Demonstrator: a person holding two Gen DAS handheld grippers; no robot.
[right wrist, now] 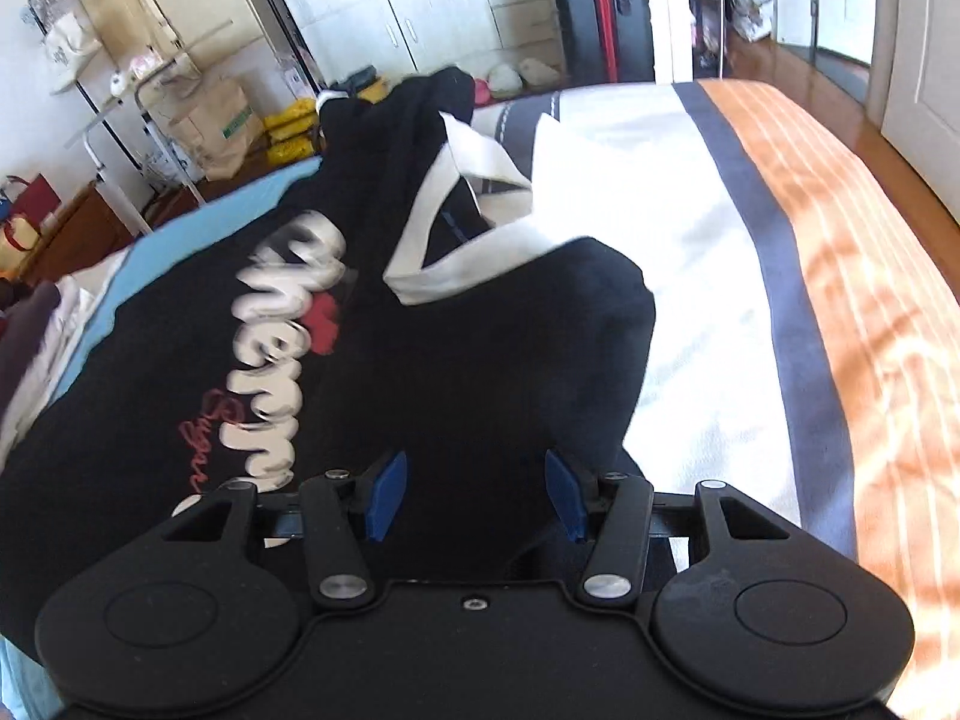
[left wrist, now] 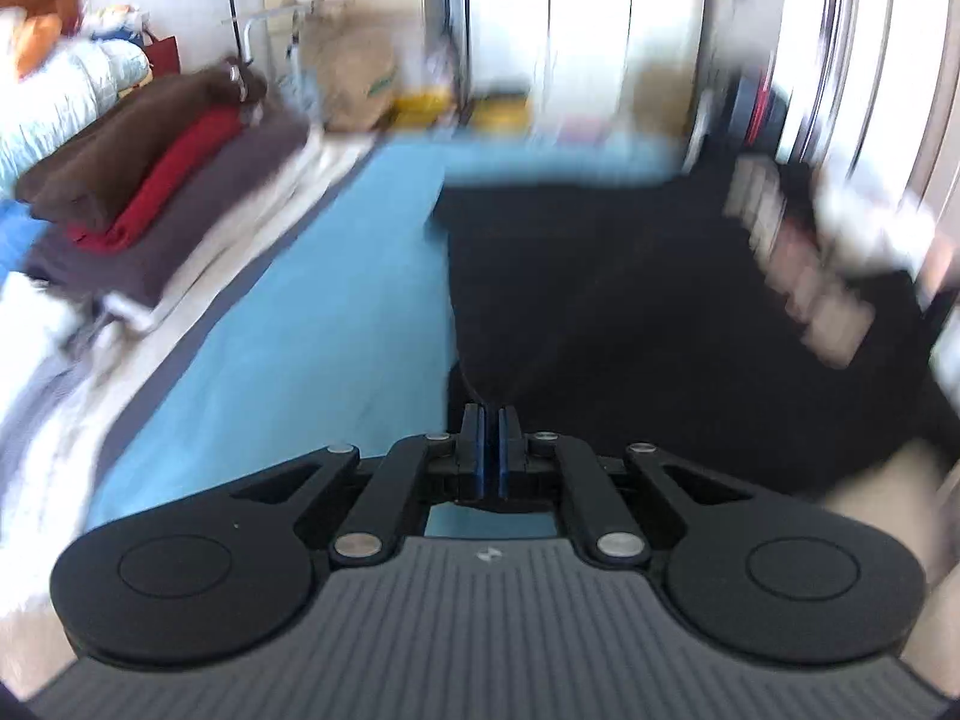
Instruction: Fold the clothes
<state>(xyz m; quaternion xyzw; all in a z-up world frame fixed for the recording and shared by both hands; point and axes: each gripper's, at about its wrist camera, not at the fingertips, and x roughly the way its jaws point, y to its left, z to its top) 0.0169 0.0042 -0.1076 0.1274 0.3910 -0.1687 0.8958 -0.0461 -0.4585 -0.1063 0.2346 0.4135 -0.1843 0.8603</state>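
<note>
- Far left of the black shirt: my pile of folded clothes, brown on red on grey.
- Shirt lies flat on the blue sheet, spread over the bed.
- My left gripper: jaws pressed together at the shirt's near edge; can't tell if cloth's pinched.
- My right gripper: jaws approx half apart, over the shirt, right of its white lettering, nothing gripped.
</note>
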